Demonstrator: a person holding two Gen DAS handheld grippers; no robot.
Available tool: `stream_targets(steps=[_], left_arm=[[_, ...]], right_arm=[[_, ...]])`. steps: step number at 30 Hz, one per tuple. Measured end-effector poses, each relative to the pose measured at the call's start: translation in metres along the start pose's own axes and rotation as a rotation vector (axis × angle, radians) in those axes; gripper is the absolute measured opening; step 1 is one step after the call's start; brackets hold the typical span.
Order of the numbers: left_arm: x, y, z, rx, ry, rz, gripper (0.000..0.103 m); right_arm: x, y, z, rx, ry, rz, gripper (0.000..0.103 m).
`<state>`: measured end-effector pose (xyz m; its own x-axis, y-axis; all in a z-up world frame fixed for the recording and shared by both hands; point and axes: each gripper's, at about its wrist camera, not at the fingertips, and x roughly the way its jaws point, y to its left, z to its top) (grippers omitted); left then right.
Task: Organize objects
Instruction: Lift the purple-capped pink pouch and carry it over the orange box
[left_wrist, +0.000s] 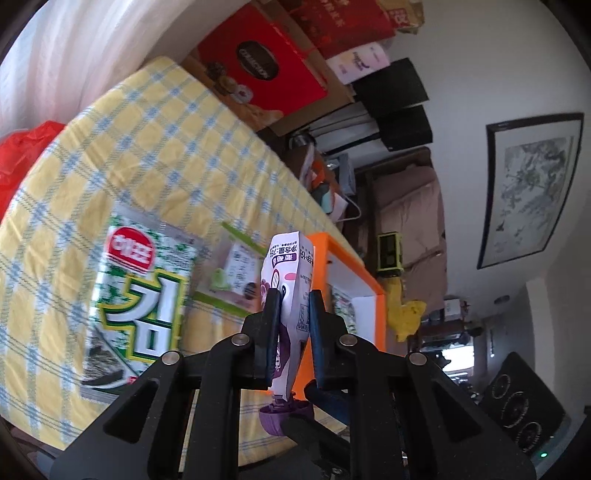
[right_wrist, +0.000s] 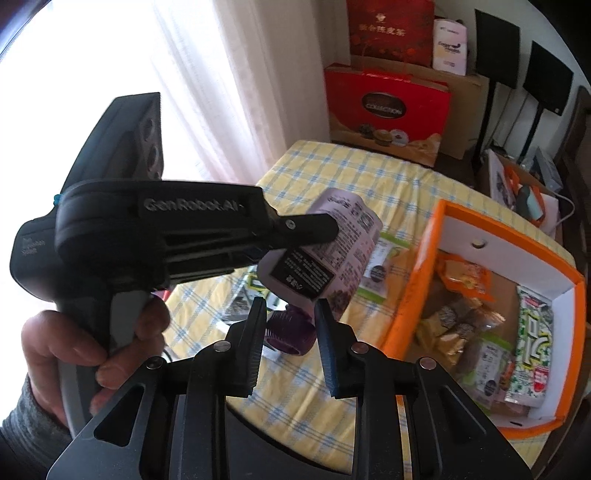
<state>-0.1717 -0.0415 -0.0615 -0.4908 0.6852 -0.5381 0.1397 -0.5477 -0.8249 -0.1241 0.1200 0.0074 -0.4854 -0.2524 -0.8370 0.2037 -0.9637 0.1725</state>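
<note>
Through the left wrist camera, your left gripper is clamping its jaws tight on a purple-and-white spouted pouch, holding it above the yellow checked table. A green seaweed packet is lying on the cloth, with the orange box beyond.

Through the right wrist camera, your right gripper is closing narrowly around the pouch's purple cap, its pads seeming to touch it. Your hand is squeezing the left gripper's handle. The orange box is sitting at right, holding snack packets.
</note>
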Motion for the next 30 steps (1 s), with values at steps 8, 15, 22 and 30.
stream_targets(steps=[8,15,22,30], left_arm=[[0.021,-0.033,-0.008,0.038,0.035,-0.026,0.014],[0.047,-0.058,-0.019,0.059,0.074,-0.029,0.014],[0.077,-0.08,-0.031,0.095,0.116,-0.012,0.014],[0.112,-0.097,-0.044,0.128,0.157,0.013,0.014]], right_arm=[[-0.027,-0.027,-0.007,0.035,-0.036,-0.034,0.026],[-0.044,-0.055,-0.016,0.073,-0.051,-0.062,0.025],[-0.054,-0.093,-0.03,0.139,-0.059,-0.073,0.025],[-0.058,-0.134,-0.048,0.215,-0.061,-0.095,0.025]])
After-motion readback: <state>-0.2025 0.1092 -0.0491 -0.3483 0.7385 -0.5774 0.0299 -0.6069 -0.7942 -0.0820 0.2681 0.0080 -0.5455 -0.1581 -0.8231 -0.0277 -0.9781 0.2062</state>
